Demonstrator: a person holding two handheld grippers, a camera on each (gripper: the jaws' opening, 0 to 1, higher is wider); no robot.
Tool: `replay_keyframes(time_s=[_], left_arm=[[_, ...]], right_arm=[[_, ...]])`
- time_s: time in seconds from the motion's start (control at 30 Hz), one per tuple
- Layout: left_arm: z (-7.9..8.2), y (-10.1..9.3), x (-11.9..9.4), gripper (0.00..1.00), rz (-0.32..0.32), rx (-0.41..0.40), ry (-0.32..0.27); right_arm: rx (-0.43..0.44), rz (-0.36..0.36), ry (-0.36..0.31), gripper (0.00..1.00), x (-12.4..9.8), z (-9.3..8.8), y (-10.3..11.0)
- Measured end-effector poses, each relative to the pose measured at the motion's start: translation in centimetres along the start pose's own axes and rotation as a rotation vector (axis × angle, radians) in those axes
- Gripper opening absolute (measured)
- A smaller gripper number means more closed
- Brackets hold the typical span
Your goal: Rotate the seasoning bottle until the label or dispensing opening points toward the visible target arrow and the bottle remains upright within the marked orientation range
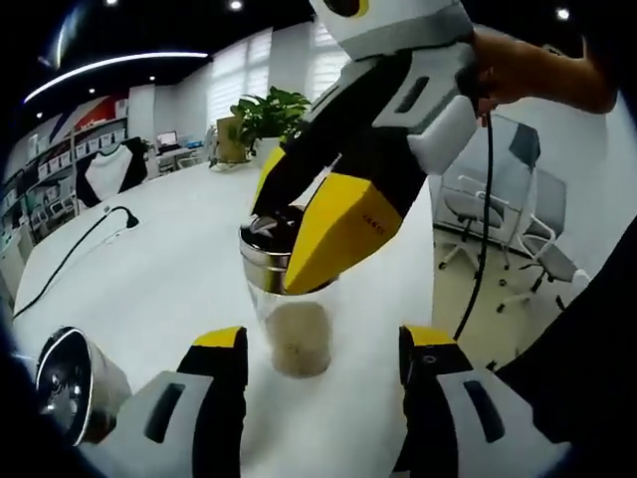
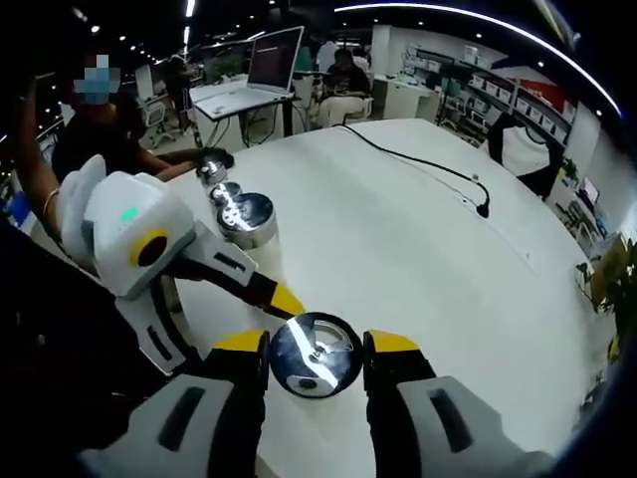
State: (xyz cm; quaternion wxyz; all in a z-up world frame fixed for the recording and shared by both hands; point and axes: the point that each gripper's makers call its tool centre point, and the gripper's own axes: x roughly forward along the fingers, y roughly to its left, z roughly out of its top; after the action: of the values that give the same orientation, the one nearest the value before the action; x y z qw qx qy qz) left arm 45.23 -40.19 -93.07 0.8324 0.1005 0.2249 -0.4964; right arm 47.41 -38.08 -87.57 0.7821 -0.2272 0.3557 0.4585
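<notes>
Bottle (image 1: 292,319) upright; right tool (image 2: 316,360) clamps its cap; left tool (image 1: 320,344) open (mid-table).

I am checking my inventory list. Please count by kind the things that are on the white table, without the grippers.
Seasoning bottle: 1
Other metal containers: 2 (a further one behind them is too unclear to count)
Black cable: 1
Total: 4
</notes>
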Motion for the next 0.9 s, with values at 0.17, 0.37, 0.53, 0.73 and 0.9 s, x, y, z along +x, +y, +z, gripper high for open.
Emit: replay_keyframes(time_s=[0.17,0.37,0.53,0.73,0.9], left_arm=[[0.1,0.6,1.0,0.63,-0.003,-0.011,-0.001],[0.2,1.1,1.8,0.6,-0.009,-0.021,0.003],[0.3,1.3,2.3,0.59,-0.013,-0.029,0.004],[0.3,1.6,2.8,0.58,-0.01,-0.046,0.005],[0.3,2.2,3.3,0.51,0.007,-0.074,0.014]], right_arm=[[-0.049,0.04,0.011,0.35,0.0,0.0,0.2],[-0.128,0.109,0.028,0.35,0.0,-0.1,0.4],[-0.151,0.135,0.034,0.35,0.0,-0.1,0.3],[-0.149,0.164,0.031,0.35,0.1,-0.2,0.3],[-0.151,0.18,0.027,0.36,0.2,-0.1,0.3]])
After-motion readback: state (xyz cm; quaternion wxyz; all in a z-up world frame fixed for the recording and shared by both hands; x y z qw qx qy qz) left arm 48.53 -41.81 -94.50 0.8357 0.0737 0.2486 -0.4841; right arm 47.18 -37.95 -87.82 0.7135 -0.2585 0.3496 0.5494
